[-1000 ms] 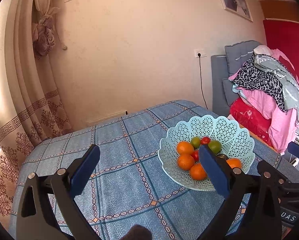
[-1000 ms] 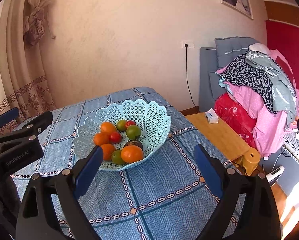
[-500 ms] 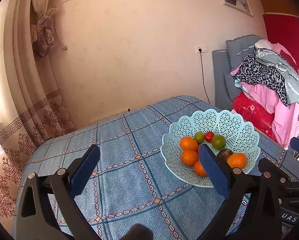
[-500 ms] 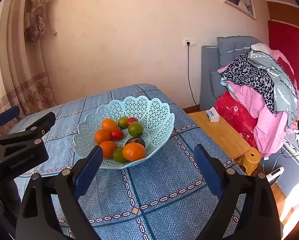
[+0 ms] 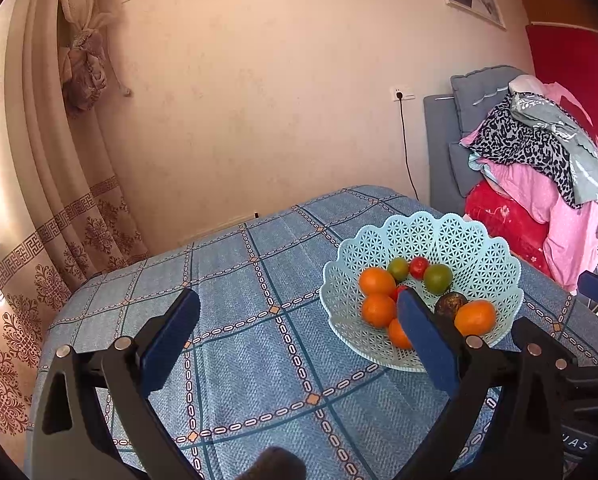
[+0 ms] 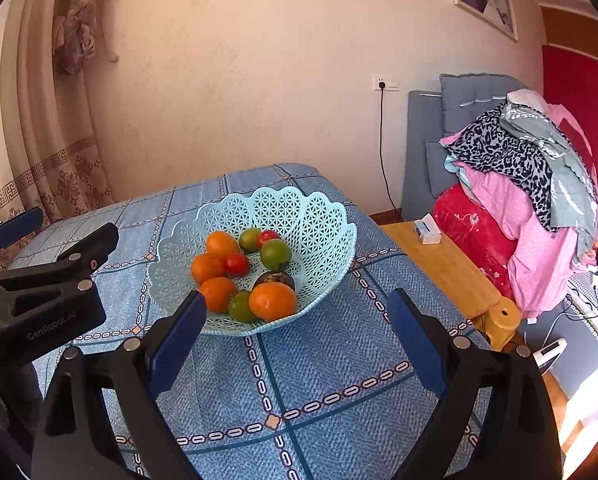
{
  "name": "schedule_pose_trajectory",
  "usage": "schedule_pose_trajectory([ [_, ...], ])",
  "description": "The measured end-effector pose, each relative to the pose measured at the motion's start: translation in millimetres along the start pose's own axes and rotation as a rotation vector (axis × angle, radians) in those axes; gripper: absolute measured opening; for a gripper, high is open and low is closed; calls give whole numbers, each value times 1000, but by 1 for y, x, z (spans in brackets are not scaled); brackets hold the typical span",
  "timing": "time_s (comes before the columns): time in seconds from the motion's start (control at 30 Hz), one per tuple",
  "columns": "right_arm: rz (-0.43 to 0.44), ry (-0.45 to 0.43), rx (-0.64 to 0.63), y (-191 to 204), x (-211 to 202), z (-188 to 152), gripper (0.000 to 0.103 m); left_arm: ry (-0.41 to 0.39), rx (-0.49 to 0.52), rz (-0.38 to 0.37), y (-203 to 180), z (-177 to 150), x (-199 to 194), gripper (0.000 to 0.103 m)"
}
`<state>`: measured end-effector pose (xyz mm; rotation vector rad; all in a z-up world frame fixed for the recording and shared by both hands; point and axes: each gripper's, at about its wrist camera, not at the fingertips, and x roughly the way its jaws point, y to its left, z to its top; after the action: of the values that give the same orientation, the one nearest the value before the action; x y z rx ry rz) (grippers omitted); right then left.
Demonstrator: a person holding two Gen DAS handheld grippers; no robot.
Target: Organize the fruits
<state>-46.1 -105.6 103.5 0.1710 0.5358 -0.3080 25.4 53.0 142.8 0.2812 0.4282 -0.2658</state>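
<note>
In the left wrist view, the left gripper is spread wide and empty above the blue patterned tablecloth; the pale blue lattice plastic basket holds all visible fruits, so sorting seems finished. In the right wrist view, the right gripper gapes empty before the basket, which stands near the table's right edge, probably with little room there.

Blue-clothed table bears fruit basket (latticed).

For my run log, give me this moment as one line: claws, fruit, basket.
left claw: open, empty | right claw: open, empty | fruit: all in basket | basket: on tablecloth
</note>
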Motion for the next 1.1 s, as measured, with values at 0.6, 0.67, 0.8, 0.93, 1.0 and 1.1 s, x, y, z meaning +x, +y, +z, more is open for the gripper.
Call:
schedule_pose_trajectory([
  [0.6,-6,22,-15,4,10,-3,91,22,23,17,-6,-5,9,100],
  [0.67,-6,25,-16,3,10,-4,91,23,25,17,-7,-6,10,100],
  [0.8,-8,30,-16,3,11,-5,91,33,19,6,-7,-8,12,100],
  [0.93,-13,32,-16,2,12,-5,91,42,18,8,-6,-9,15,100],
  [1.0,-13,30,-16,2,12,-5,91,43,20,11,-7,-9,15,100],
  [1.1,-19,26,-20,4,12,-5,94,43,20,15,-7,-9,15,100],
])
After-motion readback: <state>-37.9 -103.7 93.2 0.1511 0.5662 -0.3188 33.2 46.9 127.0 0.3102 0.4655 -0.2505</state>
